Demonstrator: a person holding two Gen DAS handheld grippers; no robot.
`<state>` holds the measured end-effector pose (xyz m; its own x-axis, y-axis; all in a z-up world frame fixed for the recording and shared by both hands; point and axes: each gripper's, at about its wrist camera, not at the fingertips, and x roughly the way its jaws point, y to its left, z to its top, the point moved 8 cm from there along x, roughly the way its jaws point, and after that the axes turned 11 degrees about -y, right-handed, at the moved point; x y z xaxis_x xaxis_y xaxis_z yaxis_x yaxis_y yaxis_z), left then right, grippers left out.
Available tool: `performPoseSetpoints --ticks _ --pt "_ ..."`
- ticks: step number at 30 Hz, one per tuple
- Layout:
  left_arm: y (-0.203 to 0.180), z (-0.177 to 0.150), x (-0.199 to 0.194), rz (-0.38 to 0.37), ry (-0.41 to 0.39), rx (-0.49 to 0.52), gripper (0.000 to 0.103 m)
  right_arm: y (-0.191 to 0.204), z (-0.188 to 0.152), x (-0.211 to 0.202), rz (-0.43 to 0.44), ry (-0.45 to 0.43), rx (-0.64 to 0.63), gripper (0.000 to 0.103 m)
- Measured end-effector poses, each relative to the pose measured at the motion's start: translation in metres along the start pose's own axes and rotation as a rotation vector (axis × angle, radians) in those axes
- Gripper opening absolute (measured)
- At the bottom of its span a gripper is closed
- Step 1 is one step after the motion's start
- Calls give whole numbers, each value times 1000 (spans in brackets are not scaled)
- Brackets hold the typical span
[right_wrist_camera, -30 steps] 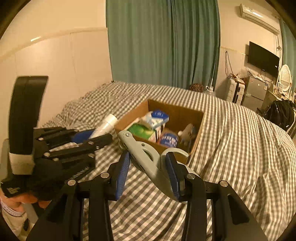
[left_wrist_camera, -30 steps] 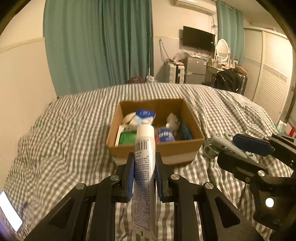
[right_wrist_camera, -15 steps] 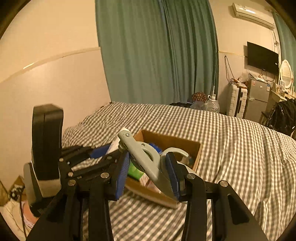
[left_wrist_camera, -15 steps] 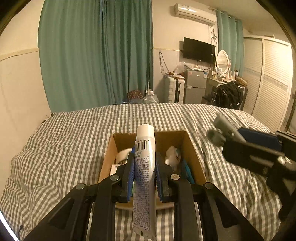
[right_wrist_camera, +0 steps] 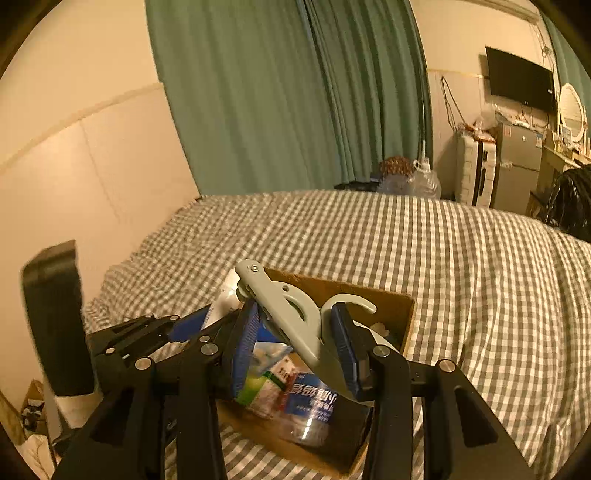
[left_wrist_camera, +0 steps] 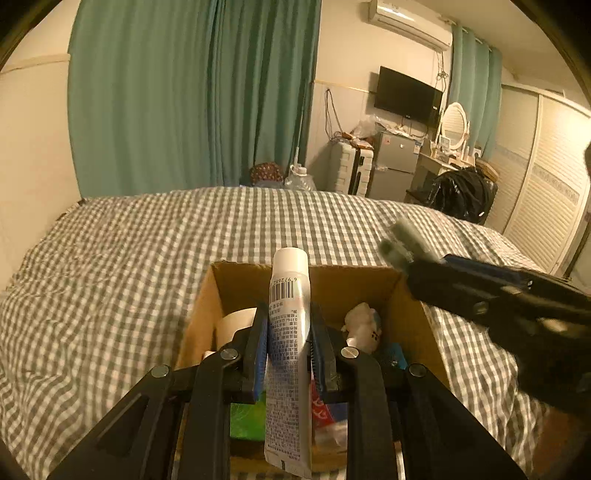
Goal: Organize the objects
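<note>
The white tube (left_wrist_camera: 289,332) stands upright, cap up and barcode facing the camera, pinched between the blue pads of the left claw (left_wrist_camera: 288,341) directly over the open cardboard box (left_wrist_camera: 236,275). The right claw (right_wrist_camera: 293,345) is clamped on a grey plastic hook (right_wrist_camera: 284,314) tilted up to the left, also above the box; in the left wrist view it enters blurred from the right. Inside the box lie a green packet (left_wrist_camera: 246,421), a roll of pale tape (left_wrist_camera: 232,325), a small white figure (left_wrist_camera: 360,321) and a blue-labelled container (right_wrist_camera: 314,402) (other contents are too hidden to name).

The box sits on a bed (left_wrist_camera: 129,266) covered with a grey-and-white checked sheet, rumpled toward the wall. Teal curtains (left_wrist_camera: 192,92) hang behind the bed. Farther right are a wall-mounted television (left_wrist_camera: 408,96), an air conditioner (left_wrist_camera: 408,22) near the ceiling, a small silver fridge (left_wrist_camera: 393,166), an oval mirror (left_wrist_camera: 455,123), a black bag (left_wrist_camera: 461,195) and louvred wardrobe doors (left_wrist_camera: 543,184).
</note>
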<state>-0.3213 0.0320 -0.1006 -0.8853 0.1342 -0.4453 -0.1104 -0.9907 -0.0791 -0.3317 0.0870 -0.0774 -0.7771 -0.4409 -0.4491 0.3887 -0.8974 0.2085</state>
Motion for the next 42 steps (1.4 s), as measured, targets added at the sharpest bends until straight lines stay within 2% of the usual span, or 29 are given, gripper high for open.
performPoseSetpoints --ticks 4,7,16,18,19,21,23,26,31,34,42 --pt "-1 -6 18 -7 28 7 20 -13 -14 28 -18 49 11 40" --pt "-3 -13 30 -12 49 16 20 -19 -17 37 -17 48 6 40" --pt "-5 -26 41 -6 70 39 20 -21 -12 31 9 11 42 40" --pt "-6 -26 39 -3 75 41 23 -24 -9 27 4 4 52 44" --pt "-7 -26 40 0 79 42 25 -26 -8 23 -8 0 56 50" --pt "-11 -26 37 -1 87 47 35 -29 -6 16 -27 -13 63 72" --pt "-12 -24 33 9 82 58 64 -32 -1 4 -39 -34 68 73" --pt "-12 -18 20 30 56 68 78 -34 8 -16 -61 -57 52 82" --pt "-18 -1 -7 55 25 95 85 -32 23 -61 -91 -126 1 92" --pt "-23 14 -31 66 -27 107 101 -33 29 -89 -135 -152 -20 93" --pt "-27 36 -96 82 -146 96 103 -29 25 -153 -208 -203 -23 97"
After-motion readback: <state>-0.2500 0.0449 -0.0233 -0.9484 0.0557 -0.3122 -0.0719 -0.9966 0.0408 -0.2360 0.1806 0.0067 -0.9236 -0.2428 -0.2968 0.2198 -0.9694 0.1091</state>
